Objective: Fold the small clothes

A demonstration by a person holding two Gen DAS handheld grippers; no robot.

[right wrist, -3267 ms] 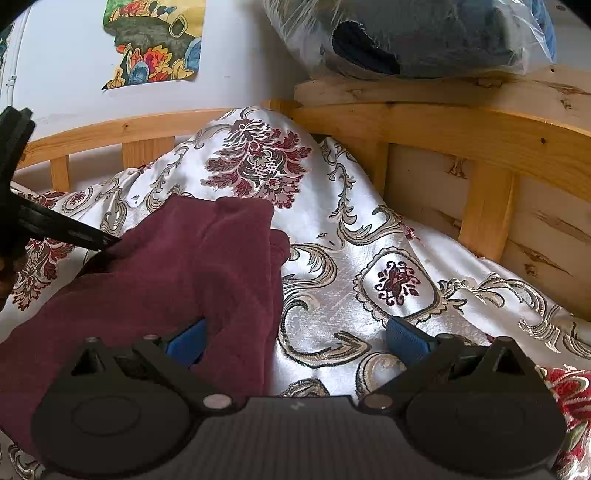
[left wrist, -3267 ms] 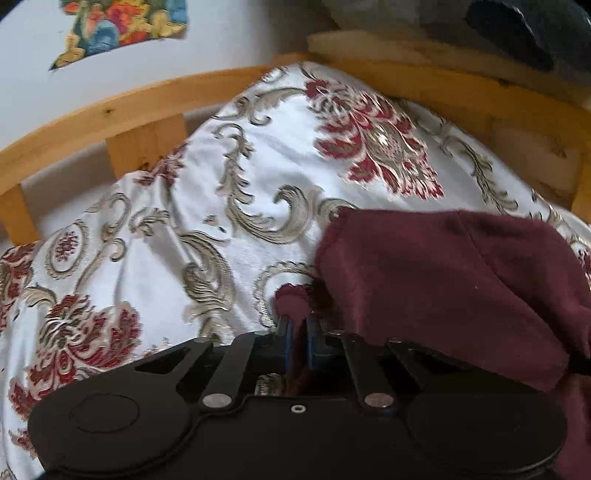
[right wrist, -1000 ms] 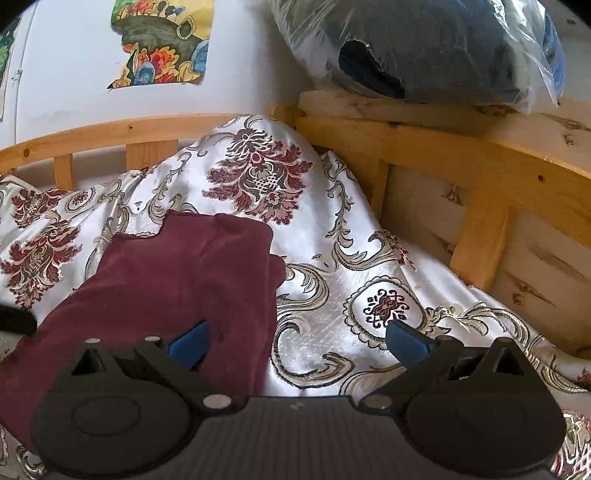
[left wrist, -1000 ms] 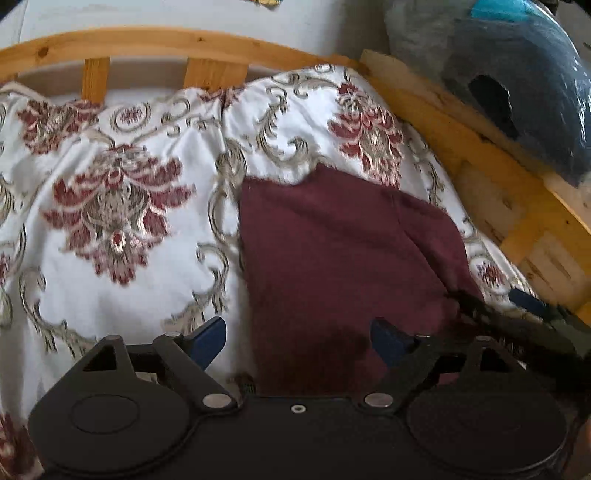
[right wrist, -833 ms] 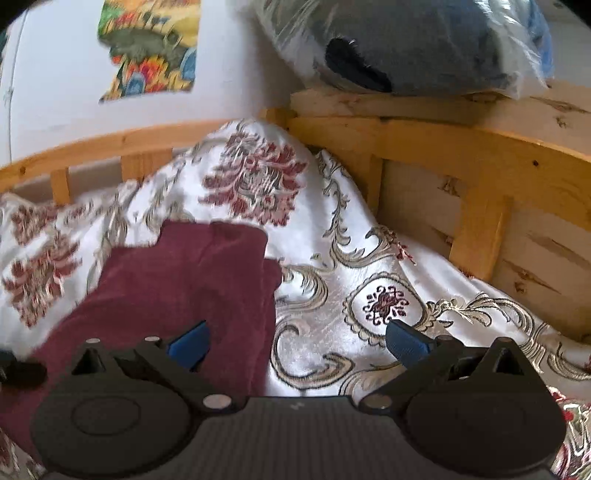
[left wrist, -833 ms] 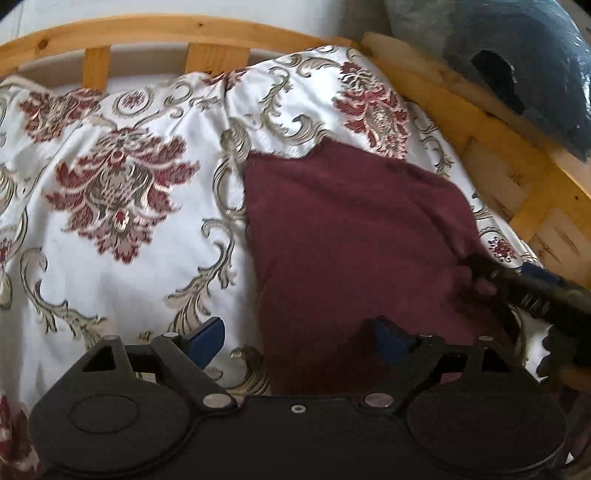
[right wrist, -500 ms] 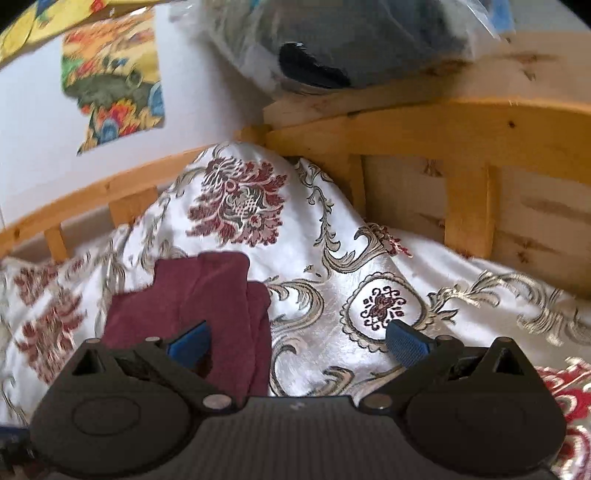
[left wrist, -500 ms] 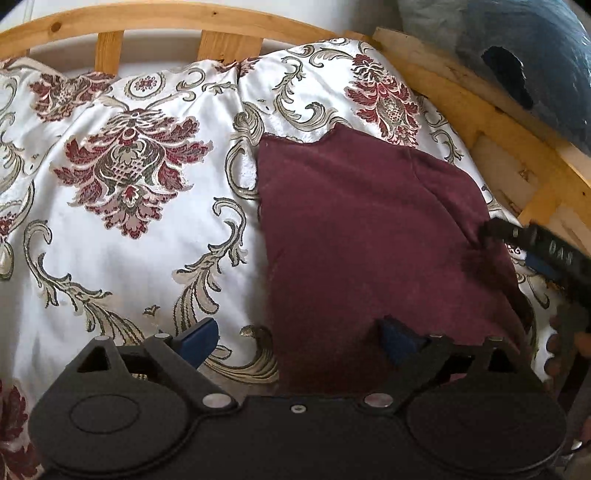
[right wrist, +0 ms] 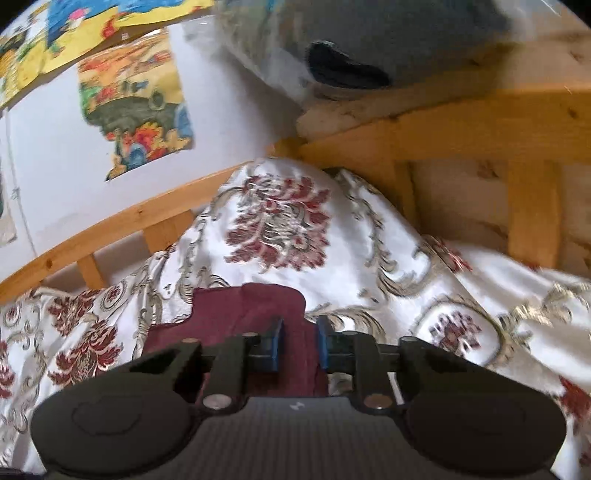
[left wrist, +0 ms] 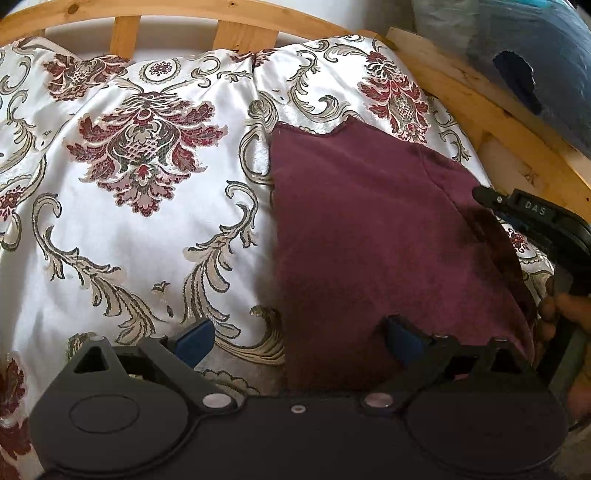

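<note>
CHANGE: my right hand-held gripper [right wrist: 298,343], spread wide 0.5 s ago, is now closing on the right edge of the maroon garment [left wrist: 373,236], starting the next fold | my left hand-held gripper [left wrist: 295,338] is staying spread at its near edge | COUNT: 1 garment lying flat on the bed [left wrist: 147,221], 2 grippers

- A home bedroom
- Wooden bed frame [left wrist: 236,11] with slatted rails
- Floral satin bedspread [left wrist: 147,177]
- Colourful posters [right wrist: 136,107] on the white wall
</note>
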